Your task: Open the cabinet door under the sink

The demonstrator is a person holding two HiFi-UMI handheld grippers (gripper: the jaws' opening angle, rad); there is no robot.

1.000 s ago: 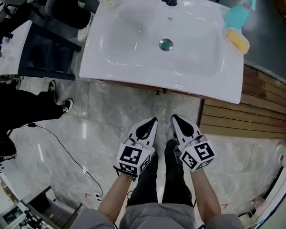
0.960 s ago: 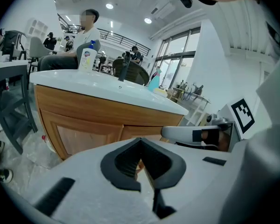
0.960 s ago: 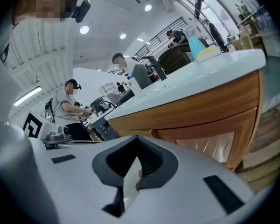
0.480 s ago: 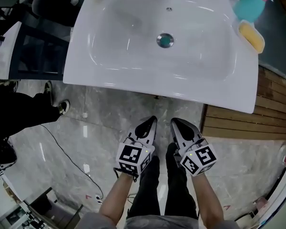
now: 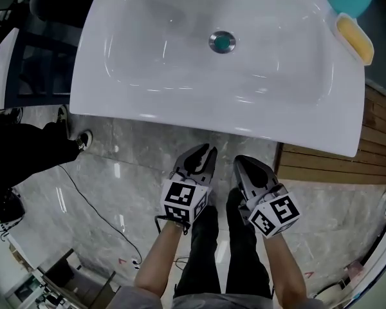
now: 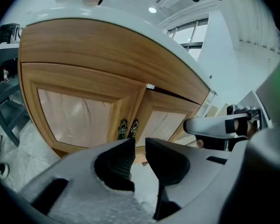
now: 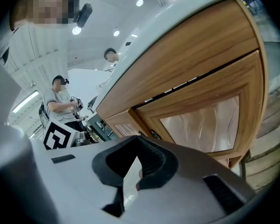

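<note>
1. The cabinet door fills my left gripper view. Two wooden doors sit side by side under the white sink top. Both are shut, and each has a pale panel. Two small dark handles sit close together where the doors meet. My left gripper points at them but is well apart from them. Its jaws are opening, with a small gap between them now and nothing inside it.

2. In my right gripper view I see the right-hand door from the side. It is shut too, with a thin dark line along its top. My right gripper has its tips pressed together and holds nothing.

3. In my head view the big white sink covers the cabinet, so I cannot see the doors from up here. Both grippers hang side by side over the grey floor, just in front of the sink's near edge.

4. I think this is the reaching step, because no door has been touched yet. Next, I need to move the left gripper in closer until one handle sits in the gap. Then I squeeze and pull the door toward me. The two handles are very close together, so I must take care to catch only one.
</note>
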